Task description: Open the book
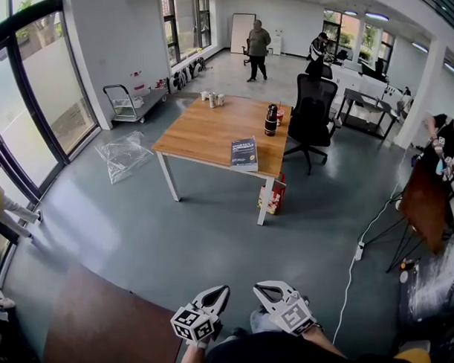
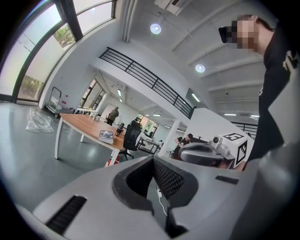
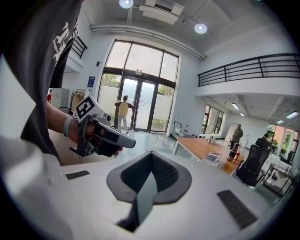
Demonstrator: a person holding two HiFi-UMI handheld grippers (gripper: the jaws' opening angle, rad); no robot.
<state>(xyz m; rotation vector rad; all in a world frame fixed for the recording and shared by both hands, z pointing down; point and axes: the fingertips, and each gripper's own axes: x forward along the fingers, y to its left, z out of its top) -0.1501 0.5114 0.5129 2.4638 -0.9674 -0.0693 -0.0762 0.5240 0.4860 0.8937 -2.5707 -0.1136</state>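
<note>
A dark blue book lies closed near the front right edge of a wooden table, far across the room from me. Both grippers are held low and close to my body, several steps short of the table. My left gripper is shut and holds nothing, and my right gripper beside it is shut and empty too. The left gripper view shows its closed jaws with the book small and far off. In the right gripper view, the shut jaws point toward the table, where the book lies.
A black bottle and several cups stand on the table. A black office chair is at its right side, a red bag by its leg. A cart, plastic wrap and a floor cable lie around. People stand farther off.
</note>
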